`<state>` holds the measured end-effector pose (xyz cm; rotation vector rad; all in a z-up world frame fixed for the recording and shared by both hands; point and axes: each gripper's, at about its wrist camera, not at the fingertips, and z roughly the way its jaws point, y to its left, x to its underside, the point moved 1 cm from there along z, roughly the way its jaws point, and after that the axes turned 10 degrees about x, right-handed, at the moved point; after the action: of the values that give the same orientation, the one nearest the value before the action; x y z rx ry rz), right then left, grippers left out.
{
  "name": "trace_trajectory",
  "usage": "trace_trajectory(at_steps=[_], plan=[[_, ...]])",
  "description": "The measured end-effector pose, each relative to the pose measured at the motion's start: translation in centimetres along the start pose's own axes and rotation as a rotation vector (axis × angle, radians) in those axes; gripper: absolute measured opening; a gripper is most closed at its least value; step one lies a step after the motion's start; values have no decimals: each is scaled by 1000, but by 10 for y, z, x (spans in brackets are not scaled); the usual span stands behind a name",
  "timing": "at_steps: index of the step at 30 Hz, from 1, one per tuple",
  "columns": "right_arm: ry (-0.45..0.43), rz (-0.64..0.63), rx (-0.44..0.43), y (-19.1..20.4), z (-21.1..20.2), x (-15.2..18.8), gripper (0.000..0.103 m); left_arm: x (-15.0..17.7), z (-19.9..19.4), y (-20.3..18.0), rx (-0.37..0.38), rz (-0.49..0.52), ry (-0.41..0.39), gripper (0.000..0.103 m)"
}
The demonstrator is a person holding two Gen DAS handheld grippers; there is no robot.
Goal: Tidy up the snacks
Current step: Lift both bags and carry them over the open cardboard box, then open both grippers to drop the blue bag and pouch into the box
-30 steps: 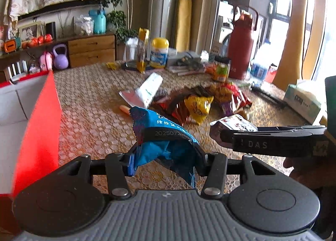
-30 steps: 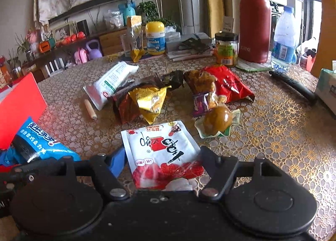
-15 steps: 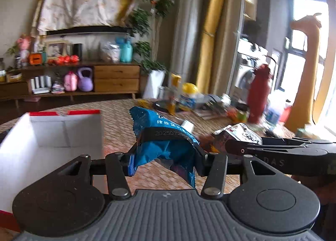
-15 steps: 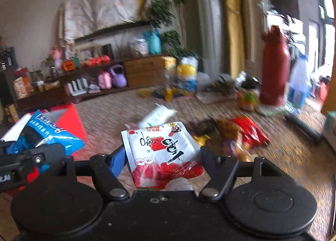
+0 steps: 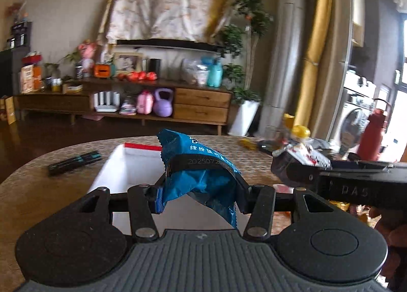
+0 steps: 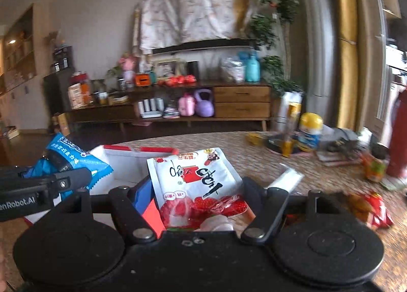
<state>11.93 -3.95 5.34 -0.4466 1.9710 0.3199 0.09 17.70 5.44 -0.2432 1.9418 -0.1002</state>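
My left gripper (image 5: 201, 180) is shut on a blue snack packet (image 5: 201, 177) and holds it above the near end of a white box with a red rim (image 5: 127, 167). My right gripper (image 6: 195, 187) is shut on a white and red snack packet (image 6: 193, 177), just right of the box (image 6: 124, 162). The right gripper also shows in the left wrist view (image 5: 330, 177), close on the right. The left gripper with its blue packet (image 6: 73, 162) shows at the left of the right wrist view.
A dark remote (image 5: 75, 162) lies left of the box on the lace-covered table (image 5: 51, 190). More snack bags (image 6: 366, 208), a yellow-lidded jar (image 6: 309, 132), a red flask (image 6: 399, 137) and papers sit to the right. A sideboard (image 5: 127, 104) stands behind.
Both grippers swung left with their packets, away from the snack pile and towards the white box, which now lies straight ahead.
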Motion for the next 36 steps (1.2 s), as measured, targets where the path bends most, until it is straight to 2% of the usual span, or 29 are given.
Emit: trace_trajectory(at_steps=[9,18,24,28,32,36], plan=[[17,-62,-99,56,29,-32,73,6,10,38,-62,-54,51,50],[173,-109,-182,105,74,-43,73,21,32,59,-63,-84,169,50],[338,-176,-163,134,118,-36,73,26,49,66,-75,-86,259,50],[417,-239,-135,154,138,-24,73,30,63,70,-106,-64,340,50],[487,-323,-98,171,151,-8,73,37,75,74,-118,-74,418,51],[518,-391,-69,186,158,4,73,35,78,73,-122,-70,441,53]])
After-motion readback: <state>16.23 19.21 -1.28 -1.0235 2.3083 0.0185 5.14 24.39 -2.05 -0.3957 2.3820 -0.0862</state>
